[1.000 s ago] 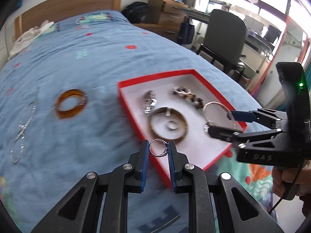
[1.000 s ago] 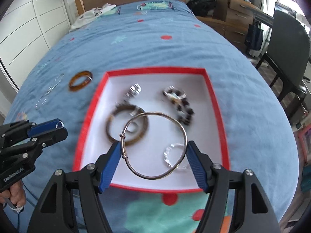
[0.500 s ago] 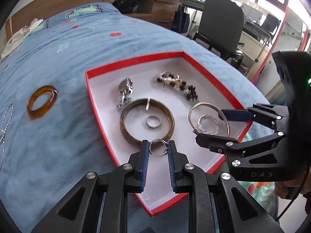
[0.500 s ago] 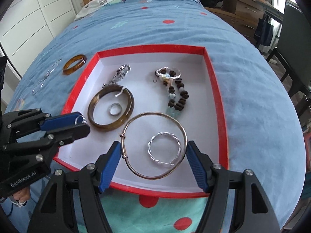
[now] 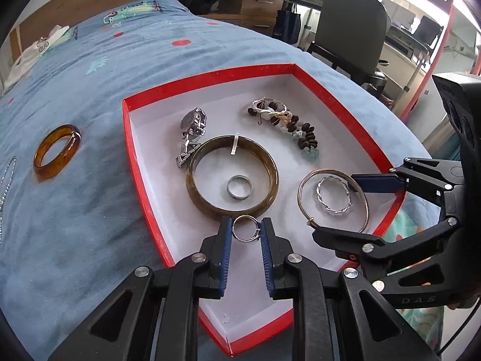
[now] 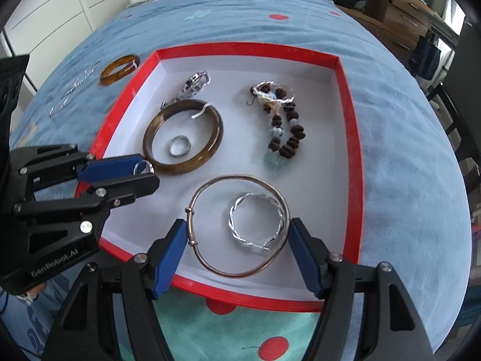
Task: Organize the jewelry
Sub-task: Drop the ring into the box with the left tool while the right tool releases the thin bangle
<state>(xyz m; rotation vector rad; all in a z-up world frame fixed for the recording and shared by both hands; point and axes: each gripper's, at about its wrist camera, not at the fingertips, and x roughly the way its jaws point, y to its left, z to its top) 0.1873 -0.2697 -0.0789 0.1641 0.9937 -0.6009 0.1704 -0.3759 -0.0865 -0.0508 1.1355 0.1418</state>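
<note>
The left tool (image 5: 246, 231) is nearly closed, pinching a small silver ring (image 5: 246, 228) by its sides right at the tips of its pads, over the near part of the red box (image 5: 132, 156) that lies on the bed (image 5: 75, 210). The right tool (image 6: 237, 231) stands wide, its two blue pads pressed against opposite sides of a thin metal bangle (image 6: 237, 225), held low over the near right part of the box floor. Directly under that bangle, inside its outline, lies a twisted silver hoop (image 6: 255, 219); whether the bangle touches it cannot be told. Just ahead of the left tool sits a wide brown bangle (image 5: 231, 177) with another ring (image 5: 239, 187) inside it, and farther ahead a watch (image 5: 192, 132) and a bead bracelet (image 5: 288, 126). The risks look modest but real. The small ring is gripped only at the very tip, so a slight twist could let it spring out and roll under the brown bangle or off onto the bed. Released from any height, the thin bangle may bounce, ride up on the hoop or tangle with it. The two tools are near each other, so a sideways drift could knock one into the other. An amber bangle (image 5: 57, 155) and a chain (image 6: 73, 90) lie outside the box, to the left of the left tool, and are yet to be gathered.
</note>
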